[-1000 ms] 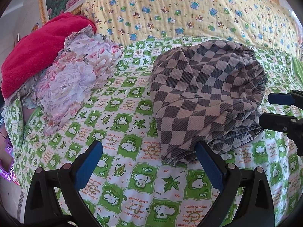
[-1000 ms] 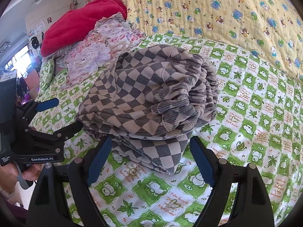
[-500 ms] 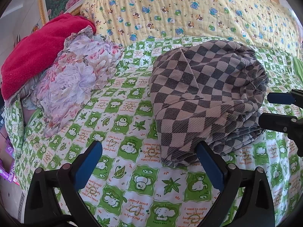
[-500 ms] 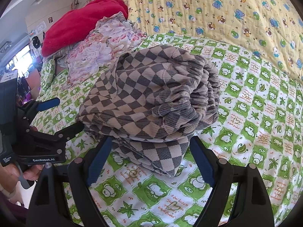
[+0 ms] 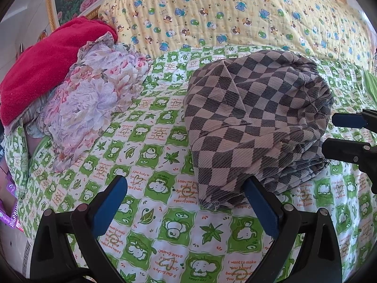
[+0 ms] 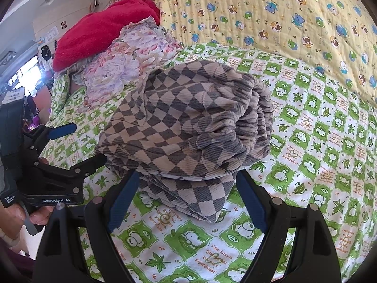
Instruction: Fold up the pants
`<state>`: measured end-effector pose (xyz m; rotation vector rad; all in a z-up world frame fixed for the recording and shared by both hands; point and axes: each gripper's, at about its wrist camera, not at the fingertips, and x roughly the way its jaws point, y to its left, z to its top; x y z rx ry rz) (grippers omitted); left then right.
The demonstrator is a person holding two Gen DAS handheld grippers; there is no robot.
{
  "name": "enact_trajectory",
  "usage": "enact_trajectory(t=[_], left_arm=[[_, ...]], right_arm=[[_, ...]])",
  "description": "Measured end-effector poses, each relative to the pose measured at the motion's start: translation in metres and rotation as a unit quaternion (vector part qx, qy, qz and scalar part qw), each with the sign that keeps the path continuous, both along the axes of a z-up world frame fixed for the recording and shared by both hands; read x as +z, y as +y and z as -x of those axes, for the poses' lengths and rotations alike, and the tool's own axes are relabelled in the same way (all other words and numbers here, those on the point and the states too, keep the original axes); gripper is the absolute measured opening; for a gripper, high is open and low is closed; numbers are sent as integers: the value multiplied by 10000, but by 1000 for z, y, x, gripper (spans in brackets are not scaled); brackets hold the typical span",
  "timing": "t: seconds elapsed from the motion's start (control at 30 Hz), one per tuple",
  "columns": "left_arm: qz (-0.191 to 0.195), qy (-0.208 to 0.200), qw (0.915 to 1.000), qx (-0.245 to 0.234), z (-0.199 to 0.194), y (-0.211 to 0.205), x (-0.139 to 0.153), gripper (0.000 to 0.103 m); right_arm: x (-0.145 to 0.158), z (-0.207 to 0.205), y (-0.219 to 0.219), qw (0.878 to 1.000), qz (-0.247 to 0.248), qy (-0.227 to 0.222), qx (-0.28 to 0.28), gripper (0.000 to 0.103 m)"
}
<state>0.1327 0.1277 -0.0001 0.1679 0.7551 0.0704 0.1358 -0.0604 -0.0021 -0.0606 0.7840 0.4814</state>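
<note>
Folded pants [image 5: 256, 122] lie as a thick checked bundle on the bed [image 5: 165, 231], just in front of both tongs. The gathered waistband [image 6: 254, 127] faces the right side of the right wrist view; the flat layered edges [image 6: 188, 195] jut toward the right tongs. Left tongs [image 5: 186, 202]: jaws apart, nothing between them, the bundle's near corner just beside the right finger. Right tongs [image 6: 183, 200]: jaws apart, straddling the lower layers without pressing on them. The ribbed knit looks soft, limp and light, so the stack would likely sag and slide open if lifted by one layer. A sound hold would probably pinch all layers together at the near edge, or at the firmer waistband. A floral cloth [image 5: 94, 99] and a red towel [image 5: 47, 66] lie well apart to the left.
</note>
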Motion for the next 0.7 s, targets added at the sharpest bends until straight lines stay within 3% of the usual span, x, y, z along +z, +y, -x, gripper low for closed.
enact_trajectory(t=[0.7], left_arm=[[23,13,10000,10,-3,1,2,100]], right_arm=[[4,0,1,10000,36,-60,40,85]])
